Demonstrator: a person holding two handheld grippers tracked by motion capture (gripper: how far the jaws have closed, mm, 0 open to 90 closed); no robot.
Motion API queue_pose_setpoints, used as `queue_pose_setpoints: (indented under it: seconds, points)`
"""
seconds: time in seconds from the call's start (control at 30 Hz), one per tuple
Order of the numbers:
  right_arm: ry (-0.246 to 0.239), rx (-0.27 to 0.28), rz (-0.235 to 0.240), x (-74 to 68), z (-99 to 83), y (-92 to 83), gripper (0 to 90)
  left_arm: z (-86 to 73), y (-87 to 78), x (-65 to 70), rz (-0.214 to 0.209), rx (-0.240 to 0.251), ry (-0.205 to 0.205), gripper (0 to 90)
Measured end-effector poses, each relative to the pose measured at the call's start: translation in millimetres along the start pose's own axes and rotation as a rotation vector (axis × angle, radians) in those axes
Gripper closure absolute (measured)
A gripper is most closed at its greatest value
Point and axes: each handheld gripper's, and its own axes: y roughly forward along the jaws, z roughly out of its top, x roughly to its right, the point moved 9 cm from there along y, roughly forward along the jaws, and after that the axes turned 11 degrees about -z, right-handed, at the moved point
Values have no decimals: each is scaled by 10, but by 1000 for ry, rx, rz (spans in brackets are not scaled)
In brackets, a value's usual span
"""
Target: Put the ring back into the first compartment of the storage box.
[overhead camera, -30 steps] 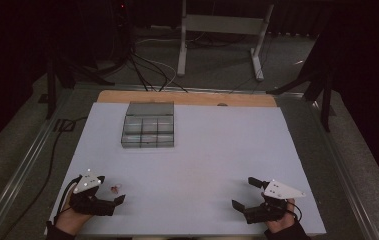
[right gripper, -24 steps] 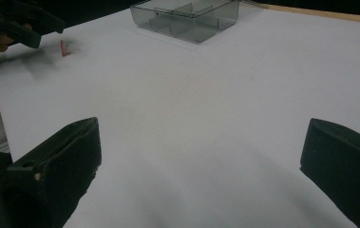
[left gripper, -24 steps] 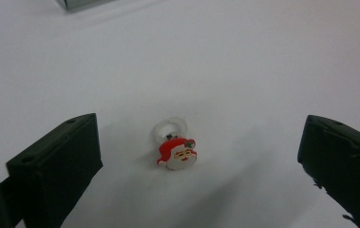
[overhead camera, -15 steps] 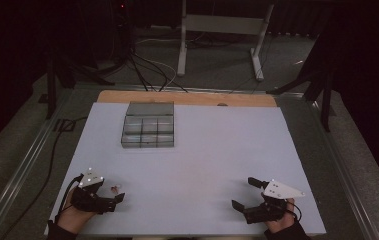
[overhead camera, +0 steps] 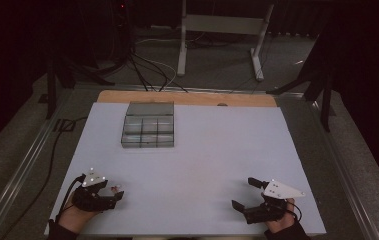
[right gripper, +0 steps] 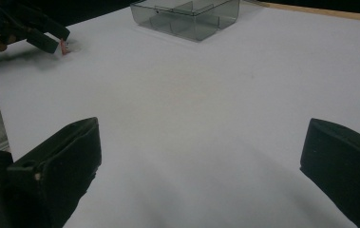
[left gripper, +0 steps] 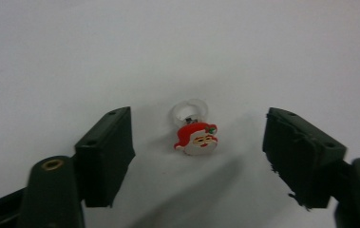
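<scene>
Lying flat between the left gripper's (left gripper: 199, 142) spread jaws, Santa ring (left gripper: 196, 130) faces up.

Room: dark, with grey floor (overhead camera: 217, 65) beyond the white surface (overhead camera: 217, 150). Furniture: white metal stand (overhead camera: 222, 30), black legs (overhead camera: 52, 75) at left. Cables (overhead camera: 142, 70) strewn on floor; wooden strip (overhead camera: 187, 98) along surface's far edge.

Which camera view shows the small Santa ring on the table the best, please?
The left gripper view: the Santa ring lies close and sharp between the open fingers, untouched. In the high view it is a tiny speck by the left gripper. The right gripper view shows just a reddish bit.
</scene>
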Motion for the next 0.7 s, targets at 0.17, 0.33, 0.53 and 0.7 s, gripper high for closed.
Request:
queue_pose_setpoints:
  seconds: [0.17,0.33,0.53,0.7]
  points:
    - [-3,-1,-1,-2,-1,0,0,-3,16,15,4,-11,12,341]
    - [0,-4,-1,2,-5,1,0,-8,18,0,17,-16,17,409]
    - [-2,-4,-1,0,-6,0,0,-13,36,2,29,-28,32,503]
    - [-1,-5,-1,1,-7,1,0,-16,51,5,28,-36,43,559]
